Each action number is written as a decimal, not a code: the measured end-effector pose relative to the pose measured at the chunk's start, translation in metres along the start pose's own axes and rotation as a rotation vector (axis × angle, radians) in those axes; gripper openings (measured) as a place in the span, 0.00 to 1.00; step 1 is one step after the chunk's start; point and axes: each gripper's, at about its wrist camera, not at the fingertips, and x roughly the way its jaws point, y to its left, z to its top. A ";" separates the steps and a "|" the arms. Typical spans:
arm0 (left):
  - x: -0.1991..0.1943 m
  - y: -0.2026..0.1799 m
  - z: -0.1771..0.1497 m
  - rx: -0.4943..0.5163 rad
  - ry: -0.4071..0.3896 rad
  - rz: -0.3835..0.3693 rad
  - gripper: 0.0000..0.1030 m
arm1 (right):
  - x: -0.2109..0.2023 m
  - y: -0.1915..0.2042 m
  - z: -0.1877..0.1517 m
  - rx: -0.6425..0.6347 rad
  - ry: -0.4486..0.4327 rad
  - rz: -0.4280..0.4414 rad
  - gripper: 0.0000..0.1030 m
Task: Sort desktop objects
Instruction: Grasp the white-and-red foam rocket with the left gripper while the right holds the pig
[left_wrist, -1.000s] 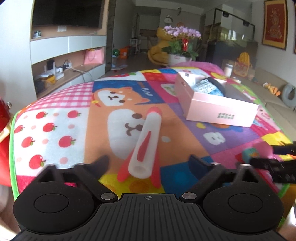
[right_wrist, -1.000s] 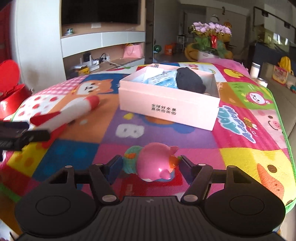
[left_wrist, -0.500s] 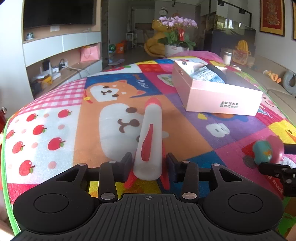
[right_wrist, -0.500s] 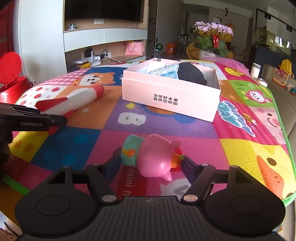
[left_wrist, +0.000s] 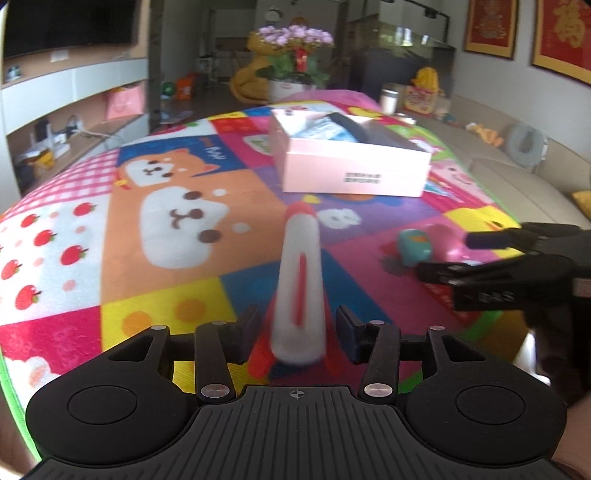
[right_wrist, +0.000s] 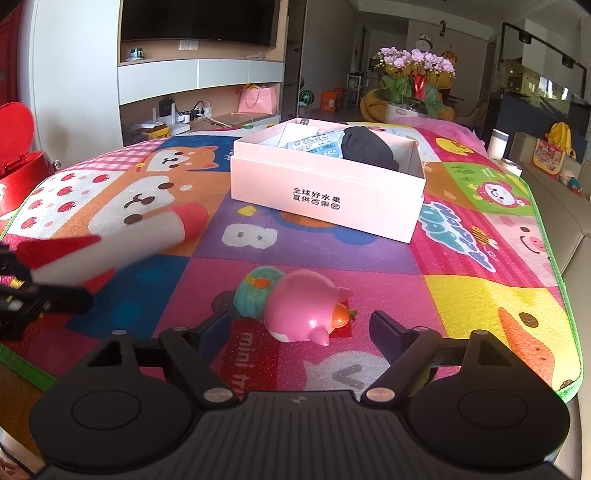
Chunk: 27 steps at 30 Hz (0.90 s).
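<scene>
A white foam rocket (left_wrist: 300, 280) with red fins and red nose is gripped at its tail by my left gripper (left_wrist: 298, 328) and held above the colourful mat; it also shows in the right wrist view (right_wrist: 110, 247). A pink pig toy (right_wrist: 295, 306) with a teal hat lies on the mat between the open fingers of my right gripper (right_wrist: 299, 328), which do not touch it. The pig toy (left_wrist: 424, 245) and the right gripper (left_wrist: 498, 258) show at the right of the left wrist view. A pink open box (right_wrist: 325, 188) holding a black item and packets stands beyond.
The play mat (right_wrist: 480, 295) covers the table, its green edge close at the front and right. A red bin (right_wrist: 18, 162) stands at the far left. A beige sofa (left_wrist: 517, 184) runs along the right. Potted orchids (right_wrist: 413, 81) stand behind the table.
My left gripper has shut on the rocket's tail, lifted it and swung it rightward toward the box. My right gripper has drawn back slightly and lowered around the pig, staying open.
</scene>
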 end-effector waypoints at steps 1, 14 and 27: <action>-0.002 -0.002 0.000 0.003 -0.001 -0.016 0.55 | 0.000 0.000 0.001 0.003 -0.001 -0.003 0.81; 0.034 -0.006 0.028 0.035 -0.007 0.023 0.77 | 0.008 -0.004 0.013 0.026 0.005 0.020 0.69; 0.026 -0.015 0.023 0.097 0.017 0.036 0.31 | -0.055 -0.032 0.009 0.011 -0.078 -0.046 0.69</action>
